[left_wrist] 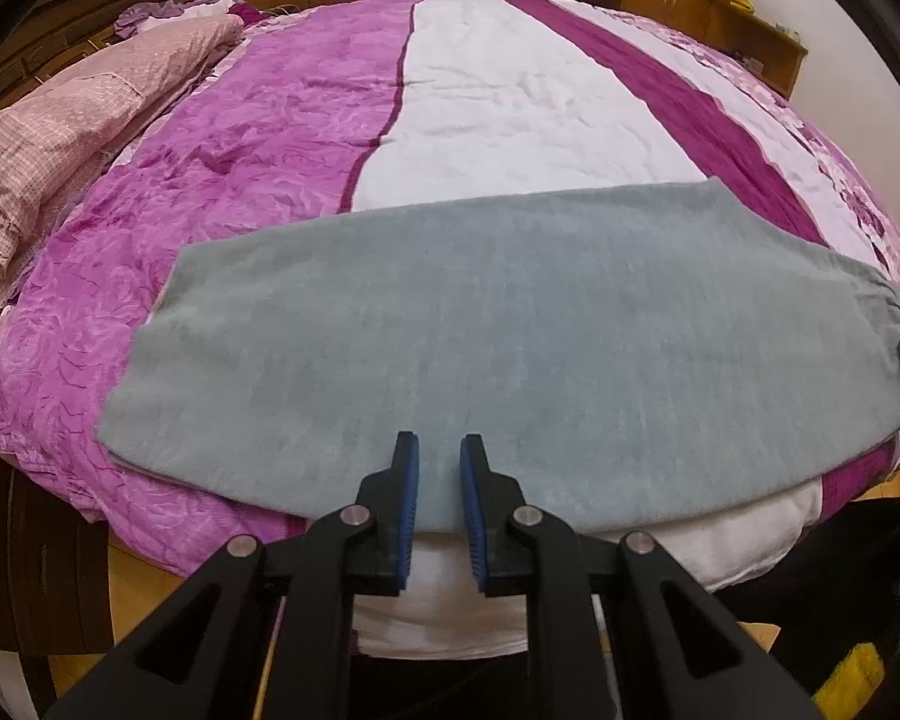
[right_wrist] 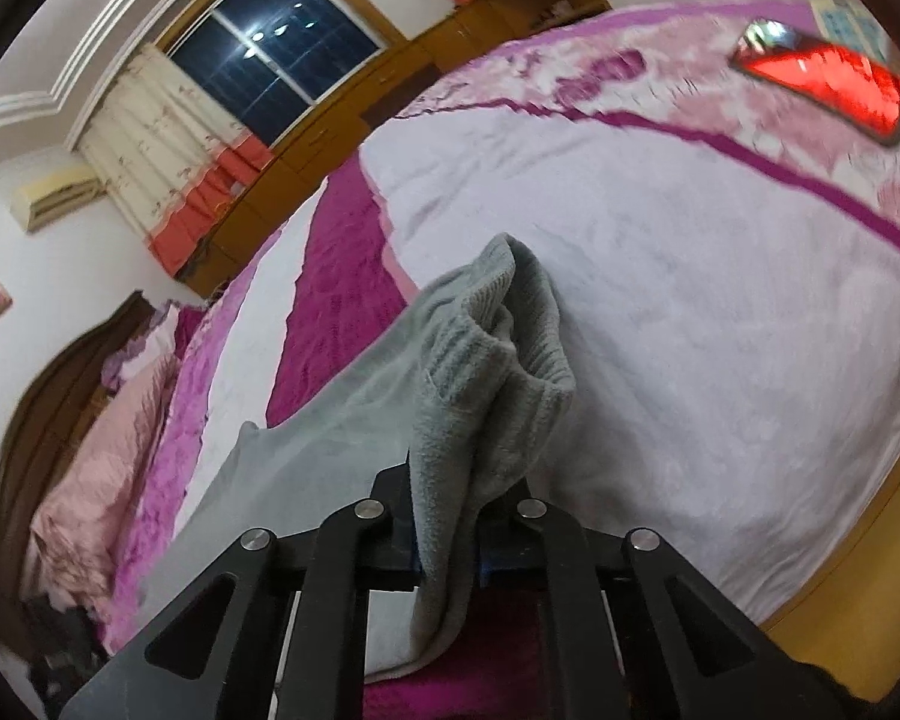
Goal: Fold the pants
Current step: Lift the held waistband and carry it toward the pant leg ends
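Right gripper (right_wrist: pixel 447 516) clamped on pants (right_wrist: pixel 480 360) cuff end, lower centre; left gripper (left_wrist: pixel 439 498) slightly parted, empty — long axis left-right across frame.

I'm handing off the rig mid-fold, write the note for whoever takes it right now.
Right gripper: jaws shut on the ribbed cuff end of the grey pants, lifted off the bed.
Left gripper: jaws slightly apart over the near edge of the pants, gripping nothing.
Done: pants lie flat across the bed.
Left: carry the cuff end over to fold, then smooth.
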